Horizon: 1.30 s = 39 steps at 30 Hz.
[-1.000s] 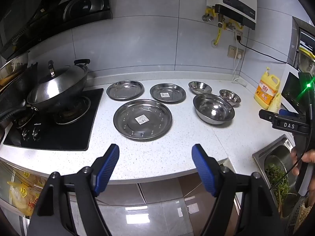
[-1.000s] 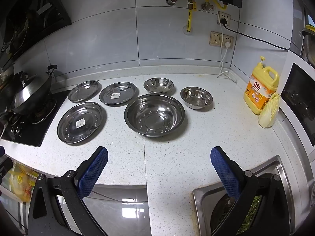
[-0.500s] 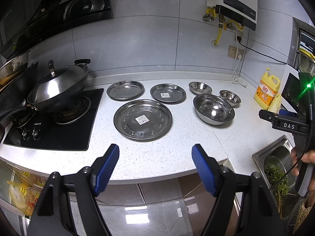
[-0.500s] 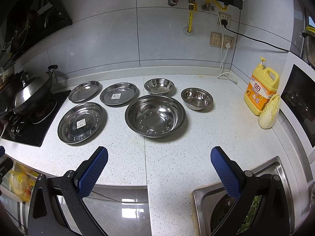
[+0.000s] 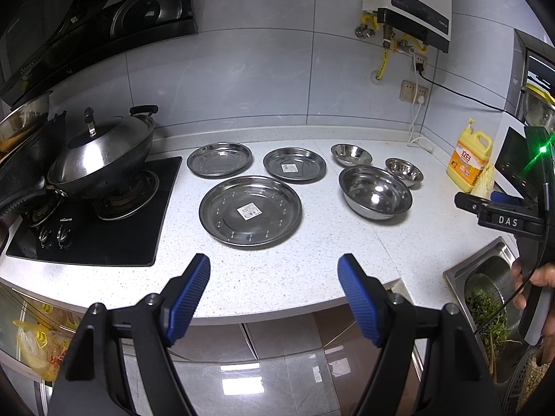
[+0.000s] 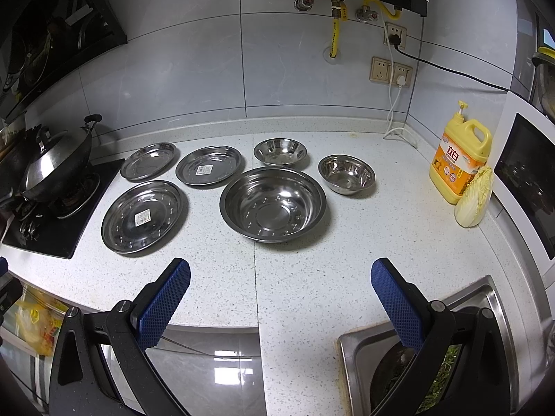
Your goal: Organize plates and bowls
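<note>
Three steel plates lie on the white counter: a large plate (image 5: 249, 211) (image 6: 144, 216) in front, and two smaller plates (image 5: 219, 159) (image 5: 294, 168) behind it. To their right stand a large bowl (image 5: 375, 192) (image 6: 273, 204) and two small bowls (image 6: 280, 151) (image 6: 346, 174). My left gripper (image 5: 274, 270) hovers open above the counter's front edge, short of the large plate. My right gripper (image 6: 280, 274) is open too, in front of the large bowl, empty. Its body also shows at the right of the left wrist view.
A lidded wok (image 5: 100, 159) sits on the black hob (image 5: 104, 228) at the left. A yellow detergent bottle (image 6: 459, 164) and a cabbage (image 6: 474, 197) stand at the right by a white appliance (image 6: 530, 187). A sink (image 6: 433, 353) with greens lies at the front right.
Both views have crept very slightly backward and down; the plates and bowls have not moved and both grippers stay open.
</note>
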Motion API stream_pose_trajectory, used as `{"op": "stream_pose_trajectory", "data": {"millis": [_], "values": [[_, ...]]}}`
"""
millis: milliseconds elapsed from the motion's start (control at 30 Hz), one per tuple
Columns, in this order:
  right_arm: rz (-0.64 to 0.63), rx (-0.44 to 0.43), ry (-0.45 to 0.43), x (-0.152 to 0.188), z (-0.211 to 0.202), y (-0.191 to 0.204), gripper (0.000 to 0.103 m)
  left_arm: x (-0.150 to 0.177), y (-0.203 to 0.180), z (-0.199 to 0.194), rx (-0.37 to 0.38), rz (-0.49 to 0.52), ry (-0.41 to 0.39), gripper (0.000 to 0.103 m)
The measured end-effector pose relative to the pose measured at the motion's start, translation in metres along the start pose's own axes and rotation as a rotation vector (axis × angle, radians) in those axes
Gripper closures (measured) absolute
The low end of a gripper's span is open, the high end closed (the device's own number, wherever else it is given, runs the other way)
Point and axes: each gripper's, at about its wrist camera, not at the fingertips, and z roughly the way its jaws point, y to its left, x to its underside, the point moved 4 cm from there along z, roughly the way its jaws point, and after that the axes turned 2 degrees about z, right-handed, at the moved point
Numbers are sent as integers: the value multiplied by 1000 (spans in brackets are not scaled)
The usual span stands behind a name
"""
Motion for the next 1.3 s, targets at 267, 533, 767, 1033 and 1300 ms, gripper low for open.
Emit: {"op": "stream_pose_trajectory", "data": {"millis": [267, 533, 767, 1033, 1300], "values": [[-1, -2, 1, 0, 0, 0, 1, -1, -2, -2, 2, -1, 4, 28], [3, 0, 0, 2, 0, -2, 1, -1, -3, -1, 3, -1, 7, 28], [2, 0, 1, 3, 0, -2, 1, -1, -4, 0, 3, -1, 7, 28], [-1, 0, 3, 5, 0, -3, 1, 1, -3, 2, 5, 2, 11, 28], [1, 3, 1, 4, 0, -2, 1, 1, -4, 2, 5, 3, 9, 28]]}}
